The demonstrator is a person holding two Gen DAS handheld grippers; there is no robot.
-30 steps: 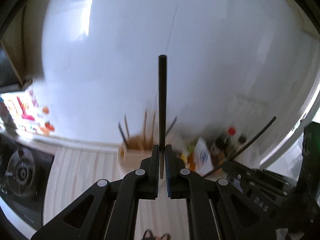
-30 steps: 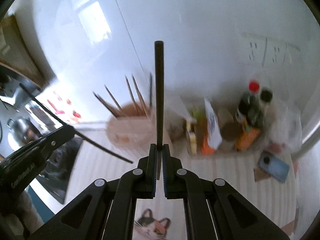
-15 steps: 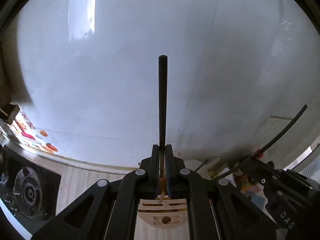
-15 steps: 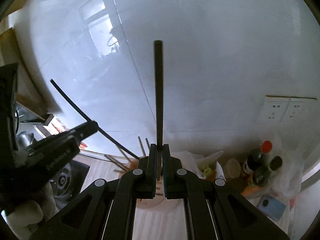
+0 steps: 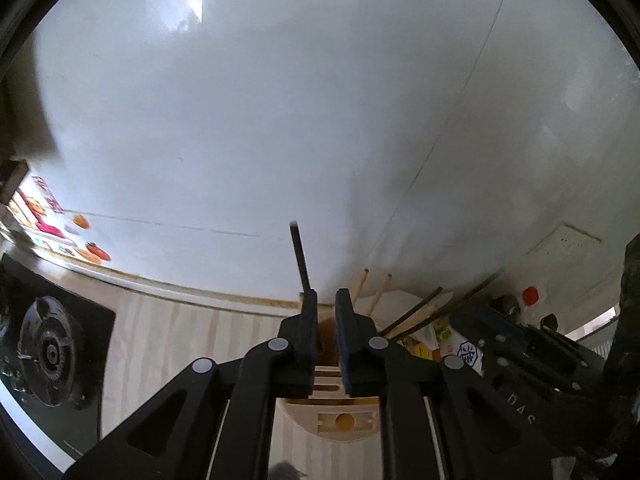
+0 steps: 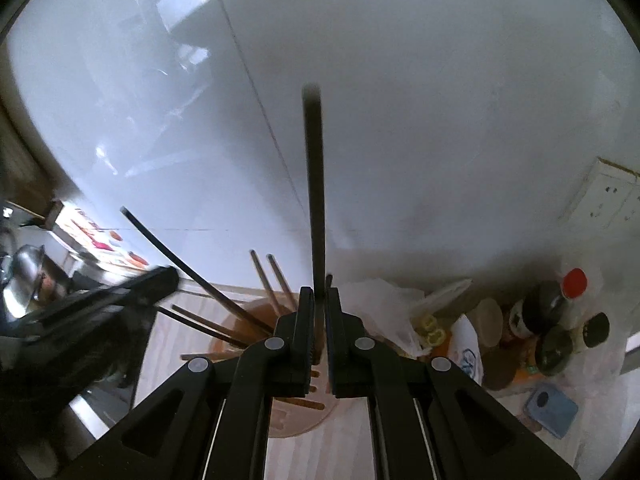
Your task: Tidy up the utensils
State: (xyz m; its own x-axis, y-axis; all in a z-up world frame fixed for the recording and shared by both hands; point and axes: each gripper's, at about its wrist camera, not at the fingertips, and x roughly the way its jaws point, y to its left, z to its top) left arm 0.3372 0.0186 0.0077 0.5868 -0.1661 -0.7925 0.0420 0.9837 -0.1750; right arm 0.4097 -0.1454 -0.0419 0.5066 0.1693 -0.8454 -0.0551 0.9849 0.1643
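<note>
My left gripper (image 5: 324, 300) has just been opening; its black chopstick (image 5: 300, 258) leans loose against the left finger, pads no longer pressing, above the wooden holder (image 5: 340, 424) on the counter (image 5: 192, 336) by the wall. My right gripper (image 6: 316, 300) has also just been opening, with a blurred black chopstick (image 6: 314, 192) between the slightly parted jaws, over the same holder; grip there unclear.
</note>
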